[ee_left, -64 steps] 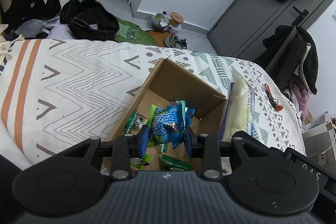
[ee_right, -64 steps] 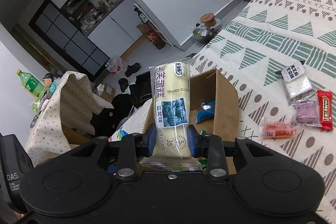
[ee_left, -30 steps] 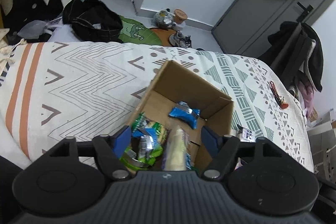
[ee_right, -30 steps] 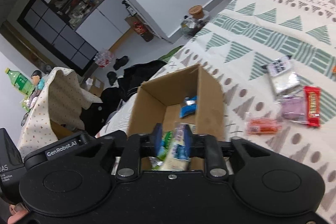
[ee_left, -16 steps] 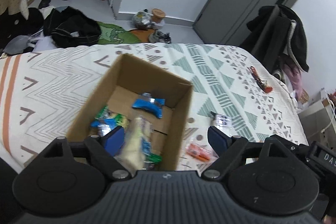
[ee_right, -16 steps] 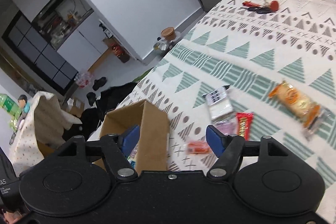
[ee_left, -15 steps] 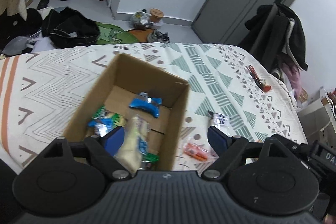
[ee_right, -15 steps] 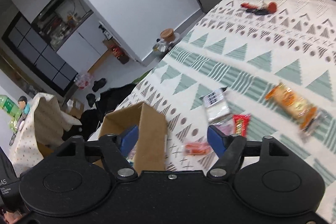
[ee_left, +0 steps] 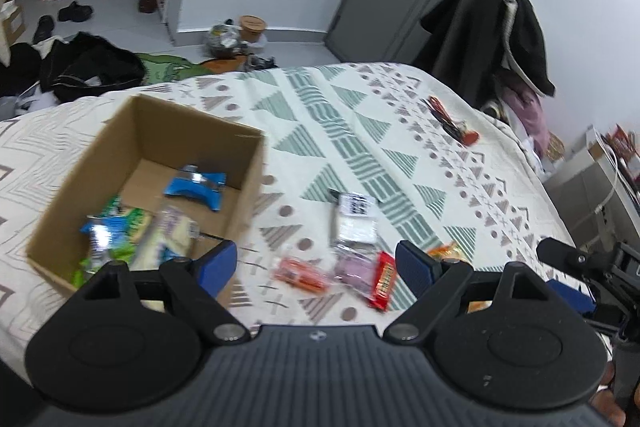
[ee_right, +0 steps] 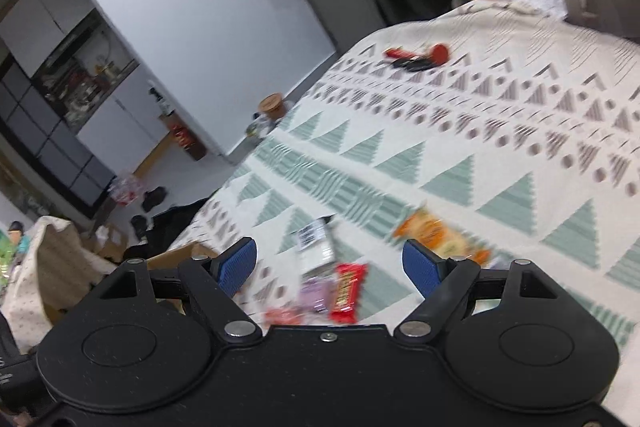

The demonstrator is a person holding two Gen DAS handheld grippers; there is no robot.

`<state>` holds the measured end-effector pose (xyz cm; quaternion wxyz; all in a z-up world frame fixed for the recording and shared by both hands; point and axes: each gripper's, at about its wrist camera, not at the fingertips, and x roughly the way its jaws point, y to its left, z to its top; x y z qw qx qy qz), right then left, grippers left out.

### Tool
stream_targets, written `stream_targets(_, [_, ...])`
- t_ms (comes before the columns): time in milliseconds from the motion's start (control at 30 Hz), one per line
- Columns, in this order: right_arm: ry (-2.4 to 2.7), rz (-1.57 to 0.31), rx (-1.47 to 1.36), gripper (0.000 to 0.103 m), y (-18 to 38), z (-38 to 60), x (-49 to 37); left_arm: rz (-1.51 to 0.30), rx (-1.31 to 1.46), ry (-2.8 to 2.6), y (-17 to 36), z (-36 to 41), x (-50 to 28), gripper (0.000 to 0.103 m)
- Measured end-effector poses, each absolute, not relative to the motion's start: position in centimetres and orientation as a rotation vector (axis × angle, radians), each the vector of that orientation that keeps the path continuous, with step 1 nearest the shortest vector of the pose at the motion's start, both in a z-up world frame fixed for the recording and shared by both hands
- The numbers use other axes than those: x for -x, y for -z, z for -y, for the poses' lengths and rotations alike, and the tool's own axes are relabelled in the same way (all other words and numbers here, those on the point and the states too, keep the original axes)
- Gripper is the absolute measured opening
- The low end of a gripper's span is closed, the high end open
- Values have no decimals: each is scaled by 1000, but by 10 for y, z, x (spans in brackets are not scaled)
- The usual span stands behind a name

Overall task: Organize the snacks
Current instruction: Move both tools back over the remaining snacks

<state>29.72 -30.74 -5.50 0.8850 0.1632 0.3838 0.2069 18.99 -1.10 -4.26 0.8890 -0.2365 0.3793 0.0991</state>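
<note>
Both the left gripper (ee_left: 316, 263) and right gripper (ee_right: 330, 261) hang empty, jaws wide; next pick calls for loose snacks (ee_left: 346, 265) beside the cardboard box (ee_left: 244, 187) on the bedspread (ee_left: 400, 131).

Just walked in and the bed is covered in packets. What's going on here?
A person is sorting snacks into the brown cardboard box on the patterned bedspread. Both the left gripper and right gripper are open and empty, pointed at the loose packets, including a red candy bar and an orange packet.
</note>
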Motion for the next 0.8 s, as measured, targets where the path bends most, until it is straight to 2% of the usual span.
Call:
stream_targets(500, [-362,-817,-362,80,85,354,-321,-856,441,-149,84,57,-238,82])
stream_targets(800, [-335,-898,-279,80,113,342,-350,-904,478,-137,119,67,-266,64])
